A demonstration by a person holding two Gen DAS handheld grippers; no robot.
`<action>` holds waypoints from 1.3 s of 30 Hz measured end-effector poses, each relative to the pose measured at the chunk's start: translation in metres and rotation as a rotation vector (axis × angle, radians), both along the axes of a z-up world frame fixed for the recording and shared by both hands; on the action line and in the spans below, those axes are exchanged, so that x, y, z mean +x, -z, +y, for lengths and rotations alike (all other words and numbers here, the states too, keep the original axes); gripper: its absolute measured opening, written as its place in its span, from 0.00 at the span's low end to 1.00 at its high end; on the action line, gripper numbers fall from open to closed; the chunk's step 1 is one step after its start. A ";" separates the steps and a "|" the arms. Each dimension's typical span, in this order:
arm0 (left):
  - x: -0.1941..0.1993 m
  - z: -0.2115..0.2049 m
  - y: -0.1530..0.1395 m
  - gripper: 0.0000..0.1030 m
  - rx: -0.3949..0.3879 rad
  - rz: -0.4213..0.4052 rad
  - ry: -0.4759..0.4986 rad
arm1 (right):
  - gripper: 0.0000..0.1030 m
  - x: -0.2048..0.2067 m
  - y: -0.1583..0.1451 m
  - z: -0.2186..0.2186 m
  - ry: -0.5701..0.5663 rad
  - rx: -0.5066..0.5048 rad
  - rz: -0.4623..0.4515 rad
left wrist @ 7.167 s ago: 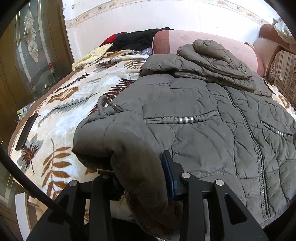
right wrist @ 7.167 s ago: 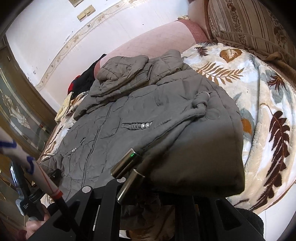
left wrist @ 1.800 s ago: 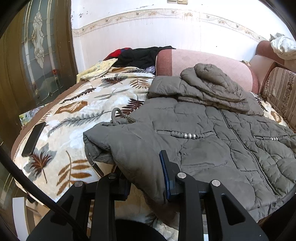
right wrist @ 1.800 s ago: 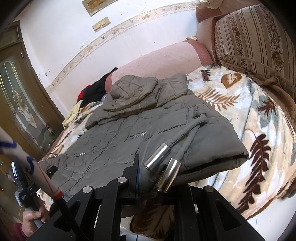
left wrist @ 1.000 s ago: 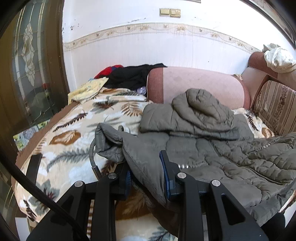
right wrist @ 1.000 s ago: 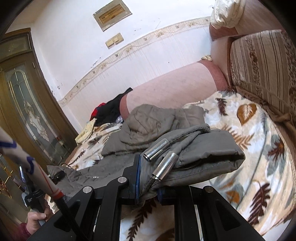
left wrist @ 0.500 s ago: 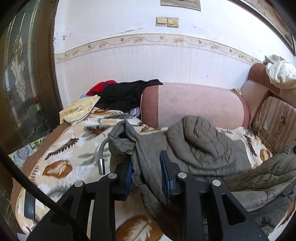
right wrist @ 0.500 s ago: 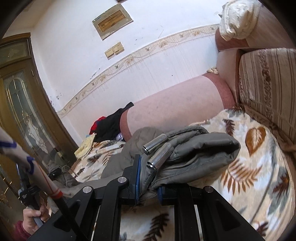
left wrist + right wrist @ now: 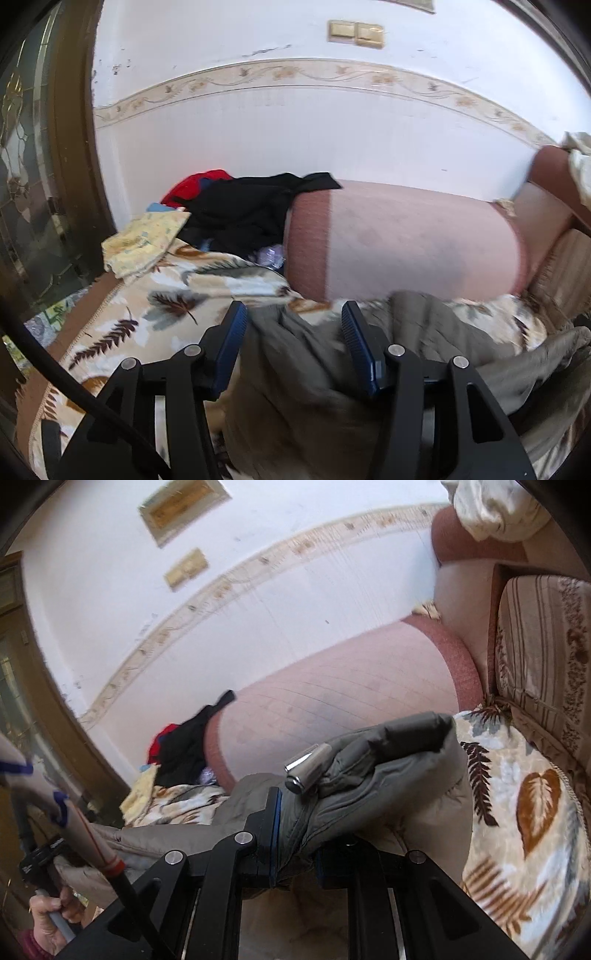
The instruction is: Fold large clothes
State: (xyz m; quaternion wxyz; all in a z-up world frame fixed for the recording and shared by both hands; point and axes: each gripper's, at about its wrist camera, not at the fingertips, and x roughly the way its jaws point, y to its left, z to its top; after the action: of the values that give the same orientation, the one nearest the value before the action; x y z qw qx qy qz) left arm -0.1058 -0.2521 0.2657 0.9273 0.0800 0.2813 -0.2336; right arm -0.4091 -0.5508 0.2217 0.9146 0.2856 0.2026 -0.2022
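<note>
A: Left gripper [image 9: 293,325]: jaws opening, blue pads apart, grey quilted jacket [image 9: 295,376] loose between them, unpinched.

B: Right gripper [image 9: 295,834]: clamped tight on a bunched jacket corner; silver cord ends [image 9: 308,766] lie on top.

A: Jacket matte, puffy, creased, blurred; it drapes over the leaf-print blanket [image 9: 162,310], before the pink bolster [image 9: 406,240].

The jacket [image 9: 295,373] lies on the leaf-print blanket [image 9: 166,325], its fabric between the opening jaws of the left gripper [image 9: 293,339]. The bolster [image 9: 406,243] lies across the far end of the blanket, against the wall. A heap of clothes [image 9: 240,210] sits left of the bolster. In the right wrist view, the right gripper [image 9: 295,845] clamps a jacket fold; the striped cushion [image 9: 543,657] stands at the right.
</note>
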 end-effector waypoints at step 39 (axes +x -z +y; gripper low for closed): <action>0.079 -0.130 0.196 0.63 0.232 0.270 0.118 | 0.48 0.123 0.110 -0.028 -0.149 -0.094 0.325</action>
State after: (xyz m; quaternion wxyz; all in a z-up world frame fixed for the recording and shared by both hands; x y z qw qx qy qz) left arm -0.0272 -0.3817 0.0693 0.8503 0.1706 0.4232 -0.2621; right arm -0.2861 -0.5788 0.1119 0.8947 0.1905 0.3585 -0.1863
